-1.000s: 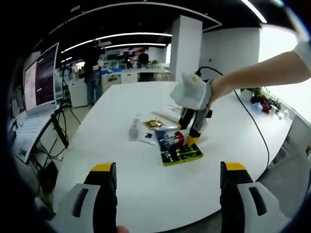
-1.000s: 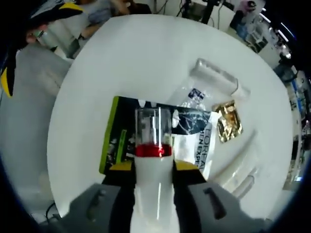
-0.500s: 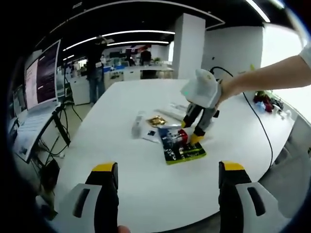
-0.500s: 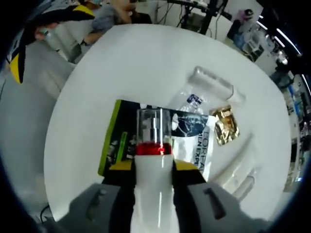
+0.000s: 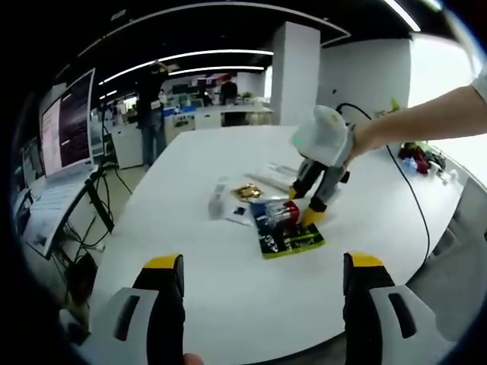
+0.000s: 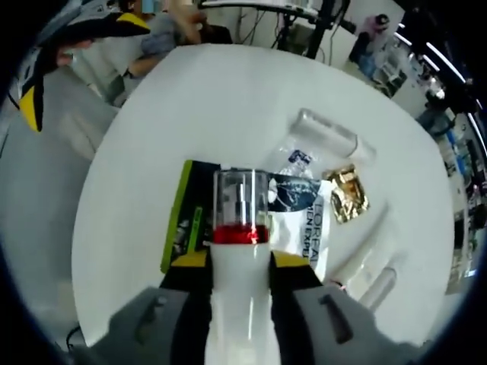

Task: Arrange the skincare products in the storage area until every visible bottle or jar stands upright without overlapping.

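My right gripper (image 6: pixel 240 262) is shut on a white bottle (image 6: pixel 240 228) with a red band and a clear cap, holding it above a green-and-black box (image 6: pixel 186 224) and a printed sachet (image 6: pixel 304 220). A gold sachet (image 6: pixel 344 196) and a clear tube (image 6: pixel 327 133) lie beyond them. In the left gripper view, the right gripper (image 5: pixel 304 207) tilts down over the box (image 5: pixel 289 239) with the bottle (image 5: pixel 283 213) in it. My left gripper (image 5: pixel 264 262) stands open near the table's front edge, with nothing between its fingers.
Everything lies on a round white table (image 5: pixel 190 304). Another clear tube (image 6: pixel 377 277) rests to the right of the sachets. A black cable (image 5: pixel 407 205) runs over the table's right side. A monitor on a stand (image 5: pixel 65 122) is to the left, and people stand at the back.
The right gripper has risen a little with the bottle still held, so the table items look smaller in its view. The left gripper stays open and nearly still.
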